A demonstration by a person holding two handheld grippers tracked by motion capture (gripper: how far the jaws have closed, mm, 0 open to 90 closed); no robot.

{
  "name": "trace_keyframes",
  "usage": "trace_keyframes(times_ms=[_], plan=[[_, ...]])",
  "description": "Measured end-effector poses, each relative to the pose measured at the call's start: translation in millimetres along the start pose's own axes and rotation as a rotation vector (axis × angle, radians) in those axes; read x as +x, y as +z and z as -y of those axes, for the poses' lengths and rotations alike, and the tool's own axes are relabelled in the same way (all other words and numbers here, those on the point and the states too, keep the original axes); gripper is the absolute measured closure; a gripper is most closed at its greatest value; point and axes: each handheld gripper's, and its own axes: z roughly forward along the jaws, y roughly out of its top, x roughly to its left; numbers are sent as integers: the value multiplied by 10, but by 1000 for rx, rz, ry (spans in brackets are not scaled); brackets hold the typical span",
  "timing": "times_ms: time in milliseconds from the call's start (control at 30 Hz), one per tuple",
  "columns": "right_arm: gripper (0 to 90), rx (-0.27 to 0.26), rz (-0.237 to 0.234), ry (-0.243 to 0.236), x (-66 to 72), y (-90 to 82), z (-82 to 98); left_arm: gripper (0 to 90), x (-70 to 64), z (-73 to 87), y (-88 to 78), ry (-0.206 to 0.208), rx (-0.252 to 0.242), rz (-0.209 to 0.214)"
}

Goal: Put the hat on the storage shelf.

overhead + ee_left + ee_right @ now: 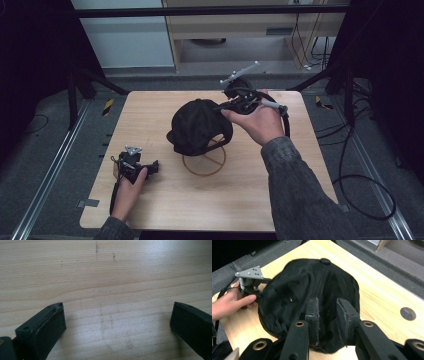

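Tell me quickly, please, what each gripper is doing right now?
Left gripper: open, nothing between its jaws, low over the table.
Right gripper: jaws narrowed on the black cap, pinching its fabric.

Left hand point(127, 182) sits low at the near-left of the bench, wrapped around the left claw point(150, 167), which points right and lies about level. In the left gripper view its jaws stand wide apart with nothing between them. Right arm comes in from the bottom right in a grey sleeve point(295, 190), forearm angled up and left, hand point(257, 122) gripping the right claw point(220, 107) from below. That claw points left and down, jaws narrowed, pinching black fabric in the right gripper view.
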Motion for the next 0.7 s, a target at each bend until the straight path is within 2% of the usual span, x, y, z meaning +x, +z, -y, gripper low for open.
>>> trace_keyframes(times_ms=[700], plan=[[706, -19, 4, 48, -115, -186, 296, 0, 0, 0, 0, 0, 1, 0]])
